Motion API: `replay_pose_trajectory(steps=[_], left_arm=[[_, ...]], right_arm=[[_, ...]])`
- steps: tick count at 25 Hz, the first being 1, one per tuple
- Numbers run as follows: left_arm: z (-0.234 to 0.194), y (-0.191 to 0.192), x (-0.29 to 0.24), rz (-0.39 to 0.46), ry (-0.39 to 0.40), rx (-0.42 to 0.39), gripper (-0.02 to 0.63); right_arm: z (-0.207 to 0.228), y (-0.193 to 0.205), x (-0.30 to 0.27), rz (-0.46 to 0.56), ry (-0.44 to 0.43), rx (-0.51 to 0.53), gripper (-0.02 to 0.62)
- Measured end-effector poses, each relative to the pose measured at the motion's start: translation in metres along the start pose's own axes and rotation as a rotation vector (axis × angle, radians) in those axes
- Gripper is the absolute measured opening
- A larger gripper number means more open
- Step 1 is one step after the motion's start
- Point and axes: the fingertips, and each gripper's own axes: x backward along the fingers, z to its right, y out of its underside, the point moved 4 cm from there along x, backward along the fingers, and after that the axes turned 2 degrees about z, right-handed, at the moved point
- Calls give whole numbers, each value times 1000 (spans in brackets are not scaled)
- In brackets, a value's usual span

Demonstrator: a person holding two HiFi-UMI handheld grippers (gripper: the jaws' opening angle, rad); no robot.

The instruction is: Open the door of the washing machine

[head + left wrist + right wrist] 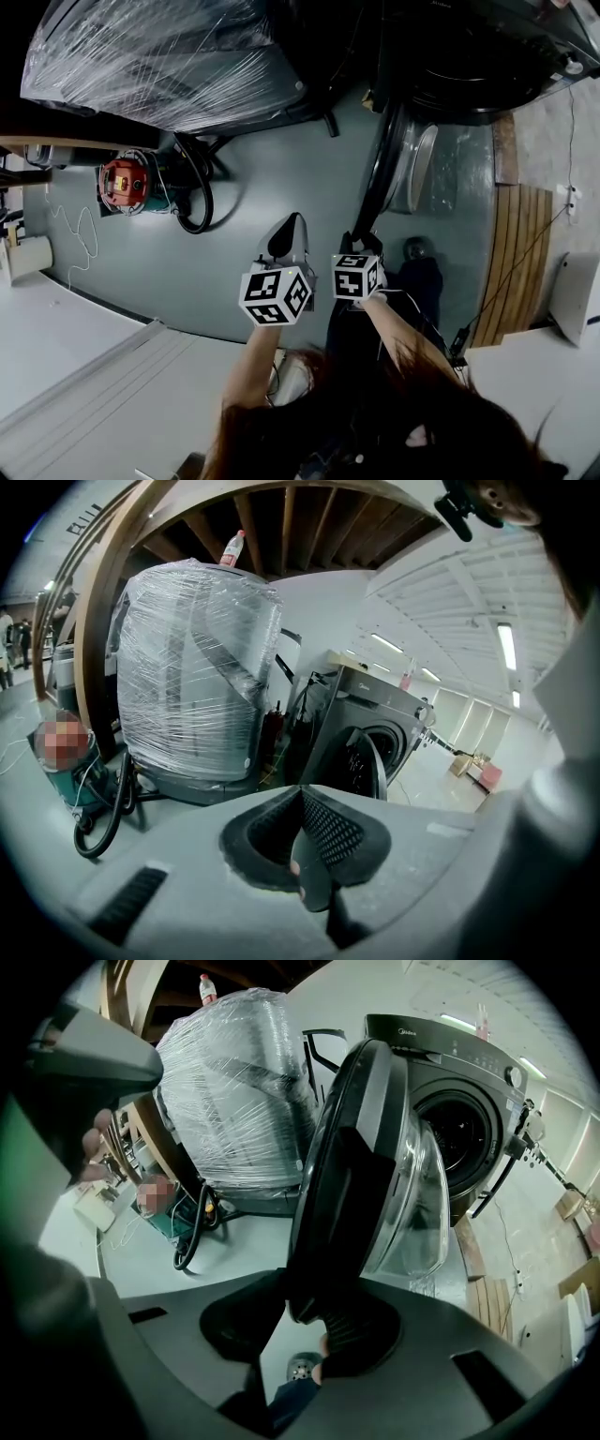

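Door point(386, 164) of the washing machine point(469, 56) stands open in our head view, with our right tool point(361, 242) at its outer edge and our left tool point(289, 230) farther from the machine. In the left gripper view, our left tool point(300, 799) is closed on nothing, facing the machine. In the right gripper view, our right tool point(309, 1312) grips the door point(356, 1166) rim in front of the machine.

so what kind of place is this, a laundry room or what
Probably a warehouse or workshop hall, not a home: a big load wrapped in plastic film, a shop vacuum on the bare painted floor, and a washing machine standing loose with its door open.
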Motion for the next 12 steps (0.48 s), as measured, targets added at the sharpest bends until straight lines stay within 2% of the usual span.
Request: replay_pose_trajectory(steps=[12], left_arm=[[-38, -9, 0, 9, -18, 6, 12]], right_arm=[[-33, -19, -15, 15, 0, -48, 106]])
